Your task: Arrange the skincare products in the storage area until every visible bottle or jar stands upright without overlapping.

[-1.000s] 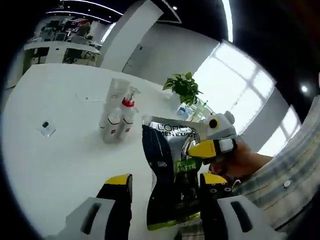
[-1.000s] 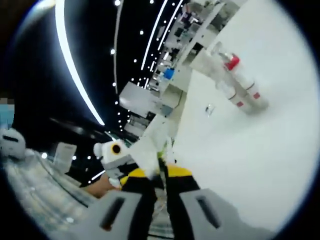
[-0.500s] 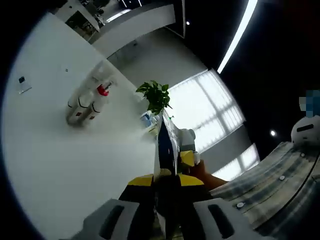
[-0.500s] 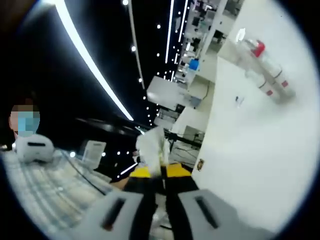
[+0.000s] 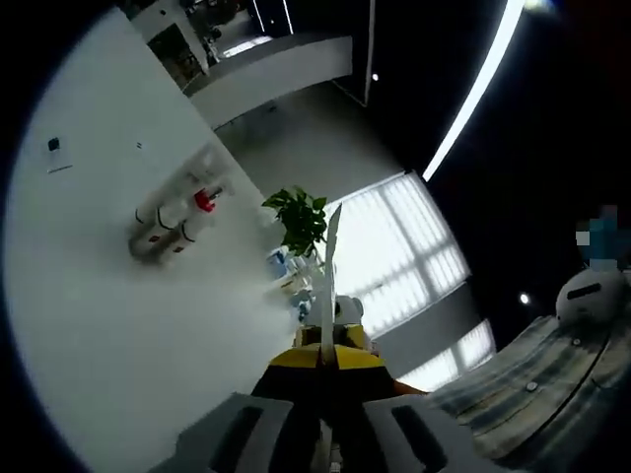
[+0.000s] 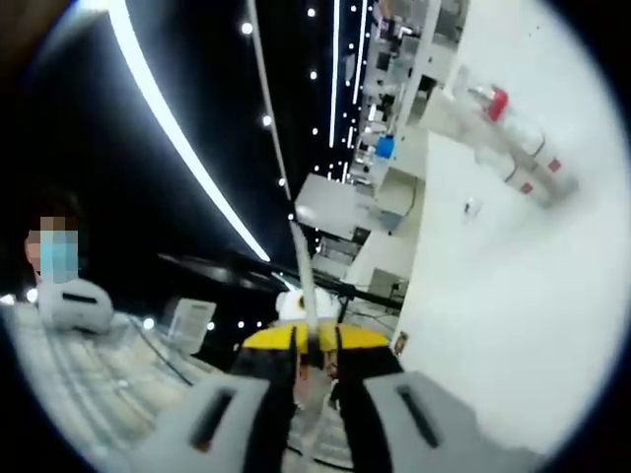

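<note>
A flat dark skincare pouch [image 5: 326, 281] is seen edge-on as a thin pale strip rising from my left gripper [image 5: 325, 361], which is shut on it. In the right gripper view the same pouch [image 6: 304, 271] shows as a thin edge, and my right gripper [image 6: 314, 342] is also shut on it. A cluster of white bottles [image 5: 173, 217] with red bands, one with a red pump top, stands together on the white table [image 5: 118, 325], well away from both grippers. The bottles [image 6: 513, 143] and table [image 6: 493, 315] also appear at the upper right of the right gripper view.
A potted green plant [image 5: 297, 219] stands past the bottles near the bright windows. A small clear item [image 5: 55, 146] lies on the table far from the bottles, also visible as a small item [image 6: 471, 208]. A person's striped sleeve [image 5: 513, 399] is close on the right.
One second ago my left gripper stood open around the broad face of the pouch; it has since shut on it. Both views have rolled, so the pouch now shows edge-on.
</note>
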Demonstrator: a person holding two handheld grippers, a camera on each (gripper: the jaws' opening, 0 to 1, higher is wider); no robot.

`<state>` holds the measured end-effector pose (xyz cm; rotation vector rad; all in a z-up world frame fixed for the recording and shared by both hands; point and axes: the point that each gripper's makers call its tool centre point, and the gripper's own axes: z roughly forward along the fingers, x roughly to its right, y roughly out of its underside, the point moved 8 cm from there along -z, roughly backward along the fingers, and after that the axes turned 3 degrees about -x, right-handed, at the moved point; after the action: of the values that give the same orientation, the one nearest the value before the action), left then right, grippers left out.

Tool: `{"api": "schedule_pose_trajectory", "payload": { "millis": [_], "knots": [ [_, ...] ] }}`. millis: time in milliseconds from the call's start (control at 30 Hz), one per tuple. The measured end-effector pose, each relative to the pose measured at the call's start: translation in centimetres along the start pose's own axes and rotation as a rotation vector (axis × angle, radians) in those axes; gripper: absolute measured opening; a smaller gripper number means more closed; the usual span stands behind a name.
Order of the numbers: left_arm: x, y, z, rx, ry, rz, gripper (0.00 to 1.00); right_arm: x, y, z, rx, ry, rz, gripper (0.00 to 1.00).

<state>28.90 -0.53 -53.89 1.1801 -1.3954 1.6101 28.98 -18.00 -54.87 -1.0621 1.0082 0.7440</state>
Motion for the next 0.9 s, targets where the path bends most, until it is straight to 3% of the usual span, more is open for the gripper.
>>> {"api": "schedule_pose_trajectory", "payload": {
  "millis": [233,467,633,700,900],
  "knots": [
    [-0.1,0.0,0.0,0.021,-0.008,-0.016,0.02,0.0,0.9,0.8,-0.059,0.021,-0.023,0.08],
    [0.2,0.1,-0.2,0.037,0.029,-0.074,0.02,-0.3,0.8,0.6,-0.056,-0.026,0.013,0.06],
    [0.4,-0.2,-1.0,0.045,0.043,-0.095,0.02,-0.3,0.7,0.1,-0.042,-0.026,0.019,0.01],
    [0.5,0.0,-1.0,0.036,0.047,-0.100,0.02,-0.4,1.0,0.2,-0.064,-0.007,-0.039,0.00],
    [0.6,0.5,-1.1,0.031,0.048,-0.128,0.02,-0.6,1.3,0.2,-0.077,-0.009,-0.017,0.00]
  ]
}}
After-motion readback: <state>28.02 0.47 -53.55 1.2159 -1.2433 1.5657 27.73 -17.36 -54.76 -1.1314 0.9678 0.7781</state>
